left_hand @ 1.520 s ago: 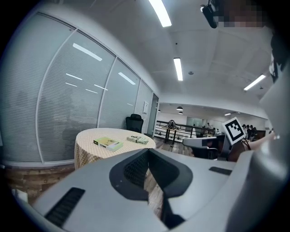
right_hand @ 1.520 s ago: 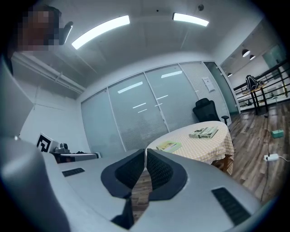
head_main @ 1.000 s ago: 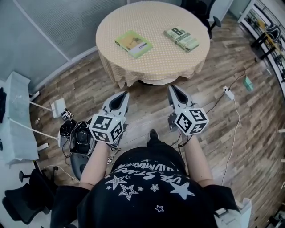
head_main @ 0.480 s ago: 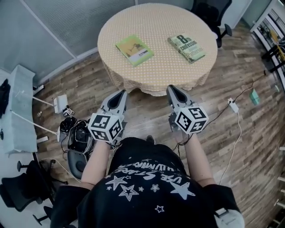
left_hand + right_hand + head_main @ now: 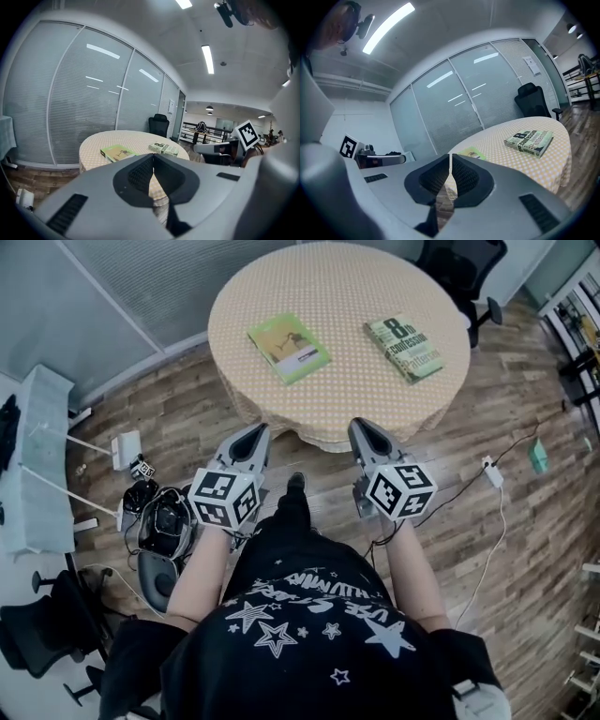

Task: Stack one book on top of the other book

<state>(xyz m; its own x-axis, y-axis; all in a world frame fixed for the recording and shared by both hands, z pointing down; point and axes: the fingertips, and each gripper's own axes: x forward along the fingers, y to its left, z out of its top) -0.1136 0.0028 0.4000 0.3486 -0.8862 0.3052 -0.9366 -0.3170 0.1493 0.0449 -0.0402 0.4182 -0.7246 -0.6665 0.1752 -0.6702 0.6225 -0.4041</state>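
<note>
Books: two. One thin light-green paperback book (image 5: 289, 348), one thicker green-and-white paperback book (image 5: 404, 348).
Worktop: one, a round worktop (image 5: 328, 413) under a yellow checked cloth.
Grey handheld grippers: two, the left gripper (image 5: 257, 429) and the right gripper (image 5: 360, 426), each with one square-marker cube.

The right claw (image 5: 449, 157) hides the near edge of the light-green book (image 5: 472, 152) beyond its tips; the cover print is too small to read. The worktop (image 5: 337, 287) is cropped at its far rim.
</note>
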